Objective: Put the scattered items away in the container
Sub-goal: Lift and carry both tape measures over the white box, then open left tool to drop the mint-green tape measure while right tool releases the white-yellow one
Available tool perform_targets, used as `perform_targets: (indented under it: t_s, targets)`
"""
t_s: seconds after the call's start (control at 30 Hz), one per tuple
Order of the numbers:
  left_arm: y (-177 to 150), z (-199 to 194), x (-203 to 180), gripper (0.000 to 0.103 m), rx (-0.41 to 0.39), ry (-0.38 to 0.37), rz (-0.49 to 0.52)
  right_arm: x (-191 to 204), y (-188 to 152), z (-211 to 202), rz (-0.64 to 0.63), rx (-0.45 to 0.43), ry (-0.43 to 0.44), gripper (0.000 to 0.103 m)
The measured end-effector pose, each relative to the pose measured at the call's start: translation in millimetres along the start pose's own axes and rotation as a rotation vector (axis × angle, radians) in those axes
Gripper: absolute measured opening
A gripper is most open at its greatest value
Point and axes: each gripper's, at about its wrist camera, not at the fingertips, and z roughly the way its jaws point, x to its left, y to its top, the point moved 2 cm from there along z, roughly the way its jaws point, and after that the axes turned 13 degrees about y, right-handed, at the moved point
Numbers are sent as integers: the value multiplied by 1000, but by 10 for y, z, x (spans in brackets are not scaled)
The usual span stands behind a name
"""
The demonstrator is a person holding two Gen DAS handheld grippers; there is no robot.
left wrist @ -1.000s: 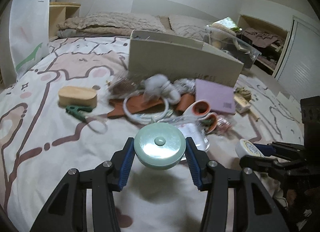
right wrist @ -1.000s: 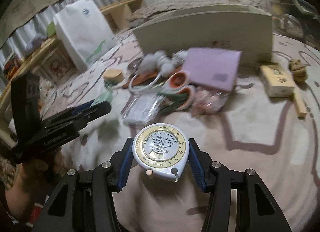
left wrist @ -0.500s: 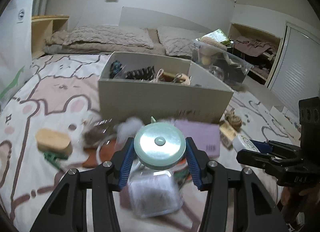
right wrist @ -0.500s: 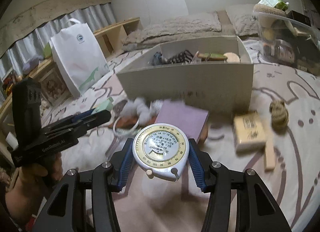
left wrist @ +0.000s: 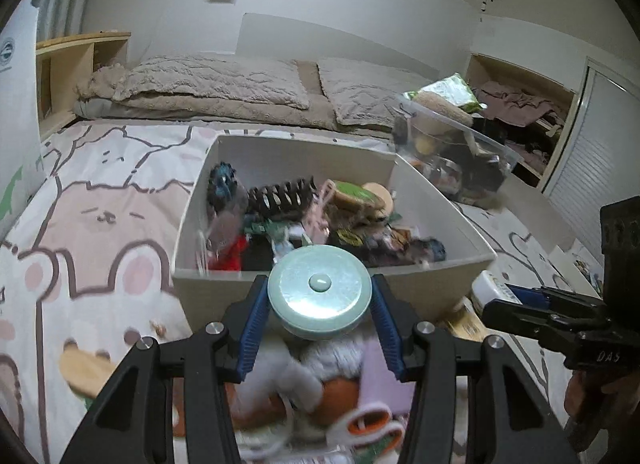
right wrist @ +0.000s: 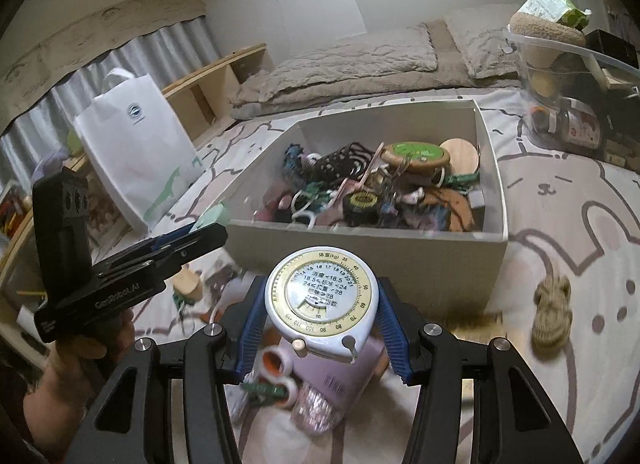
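- Above the near wall of the white storage box (left wrist: 436,200): left gripper (left wrist: 320,304), clamped on mint round tape measure (left wrist: 319,291).
- Alongside, short of that wall: right gripper (right wrist: 320,310), clamped on white BMI tape measure (right wrist: 320,300).
- On bedspread (left wrist: 100,224) below: scissors (left wrist: 368,422), purple notebook (right wrist: 340,378).

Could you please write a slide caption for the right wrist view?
Right claw holding a BMI tape measure before the cluttered white box.
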Motion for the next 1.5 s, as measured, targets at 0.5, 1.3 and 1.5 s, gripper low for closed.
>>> perform_targets:
  t_s: [0.5, 1.3, 1.5]
  targets:
    - [713, 653, 77, 49, 55, -19, -34, -394, 850, 411, 48, 29, 18, 54]
    - [1618, 1867, 38, 50, 328, -70, 107, -962, 1866, 1360, 141, 266, 166, 54]
    - [1504, 2140, 98, 50, 400, -21, 132, -1037, 1896, 1564, 166, 332, 185, 54]
